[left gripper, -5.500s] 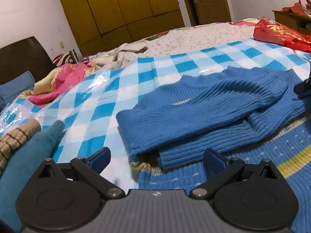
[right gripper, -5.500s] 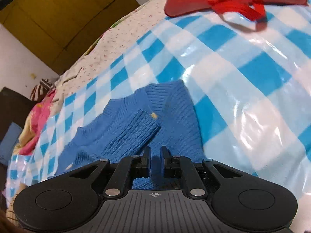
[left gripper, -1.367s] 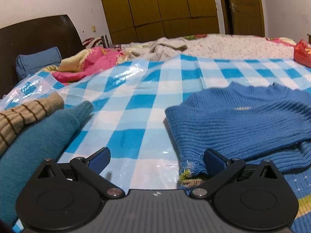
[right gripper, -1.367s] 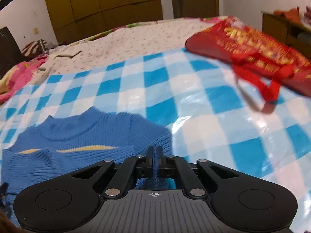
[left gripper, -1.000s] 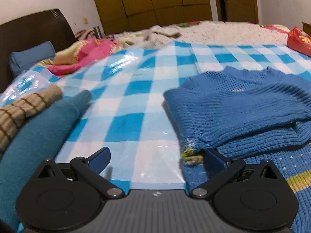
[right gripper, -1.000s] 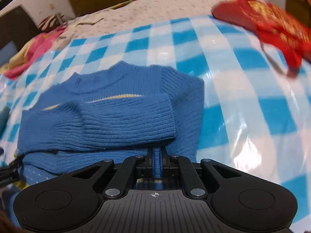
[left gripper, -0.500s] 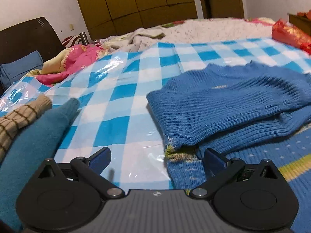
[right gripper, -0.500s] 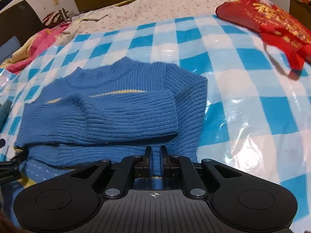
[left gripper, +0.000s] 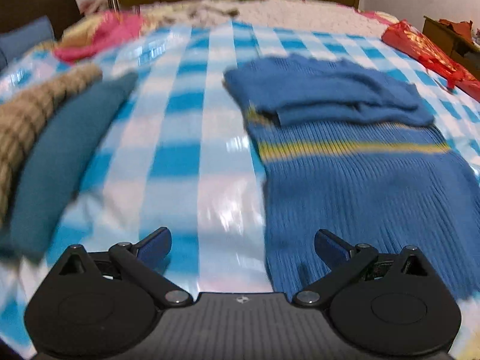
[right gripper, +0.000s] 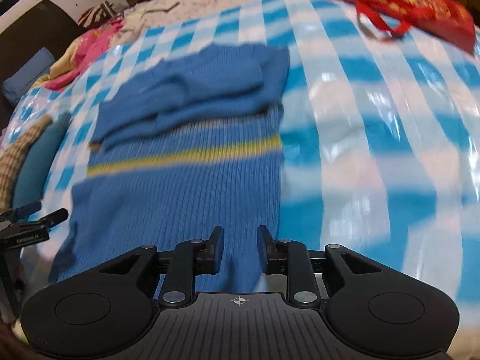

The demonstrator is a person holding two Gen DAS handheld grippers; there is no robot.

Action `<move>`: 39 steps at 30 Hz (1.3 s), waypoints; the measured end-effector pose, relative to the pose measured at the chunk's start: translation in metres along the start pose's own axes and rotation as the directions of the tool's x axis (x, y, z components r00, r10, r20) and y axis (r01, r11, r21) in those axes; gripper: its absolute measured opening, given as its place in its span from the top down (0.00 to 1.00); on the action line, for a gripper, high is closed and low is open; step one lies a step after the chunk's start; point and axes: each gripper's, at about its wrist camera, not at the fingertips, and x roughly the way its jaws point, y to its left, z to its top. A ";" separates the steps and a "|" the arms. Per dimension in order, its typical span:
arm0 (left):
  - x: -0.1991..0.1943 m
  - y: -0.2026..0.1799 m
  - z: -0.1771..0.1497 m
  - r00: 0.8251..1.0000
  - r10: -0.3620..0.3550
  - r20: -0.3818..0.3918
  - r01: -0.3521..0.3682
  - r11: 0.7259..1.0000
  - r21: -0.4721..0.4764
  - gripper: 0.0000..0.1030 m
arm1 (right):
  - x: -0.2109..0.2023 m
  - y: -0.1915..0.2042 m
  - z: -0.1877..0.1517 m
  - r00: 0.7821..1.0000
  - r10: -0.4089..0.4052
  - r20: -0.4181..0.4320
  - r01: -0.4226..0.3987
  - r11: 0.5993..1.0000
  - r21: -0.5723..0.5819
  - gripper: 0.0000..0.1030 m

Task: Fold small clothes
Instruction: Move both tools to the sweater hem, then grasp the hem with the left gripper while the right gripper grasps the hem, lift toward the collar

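A blue ribbed sweater (left gripper: 354, 162) with a yellow stripe lies flat on the blue-and-white checked plastic sheet (left gripper: 186, 138), both sleeves folded across its chest. It also shows in the right wrist view (right gripper: 186, 162). My left gripper (left gripper: 243, 243) is open and empty above the sweater's near left hem corner. My right gripper (right gripper: 238, 243) is partly open and empty, over the hem near its right edge. The left gripper (right gripper: 30, 219) shows at the left edge of the right wrist view.
A teal garment (left gripper: 66, 138) and a tan striped one (left gripper: 30, 114) lie stacked at the left. A red bag (right gripper: 405, 3) lies at the far right. Pink bedding (left gripper: 99, 39) and a dark headboard (left gripper: 39, 3) are at the back left.
Both grippers have pulled back from the folded sleeves toward the sweater's hem. The right gripper, shut before, has opened partway. The views are blurred by motion.
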 end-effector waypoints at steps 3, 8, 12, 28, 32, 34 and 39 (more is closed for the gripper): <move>-0.006 -0.003 -0.012 0.999 -0.005 -0.038 0.005 1.000 -0.001 0.00 | -0.003 0.003 -0.017 0.998 0.012 -0.065 -0.012 1.000 0.003 0.76; -0.011 -0.012 -0.019 0.997 0.019 -0.080 -0.015 0.998 0.054 0.00 | 0.004 0.006 -0.026 0.993 0.030 -0.115 -0.031 0.999 -0.009 0.76; -0.011 -0.014 -0.018 0.994 -0.025 -0.104 0.031 0.998 0.054 0.18 | 0.003 0.003 -0.026 0.990 0.061 -0.127 -0.060 0.998 0.006 0.76; -0.013 -0.020 -0.016 0.959 -0.227 -0.171 0.229 0.973 -0.008 0.54 | 0.009 -0.003 -0.027 0.981 0.104 -0.164 -0.095 0.994 0.060 0.76; -0.009 -0.021 -0.015 0.950 -0.251 -0.187 0.250 0.968 -0.033 0.54 | 0.010 -0.006 -0.027 0.980 0.117 -0.164 -0.103 0.991 0.091 0.76; -0.007 -0.019 -0.015 0.944 -0.261 -0.200 0.258 0.965 -0.043 0.54 | 0.010 -0.009 -0.026 0.978 0.124 -0.165 -0.108 0.989 0.104 0.75; 0.001 -0.013 -0.013 0.927 -0.284 -0.245 0.269 0.959 -0.093 0.56 | 0.013 -0.008 -0.028 0.978 0.133 -0.159 -0.115 0.987 0.115 0.75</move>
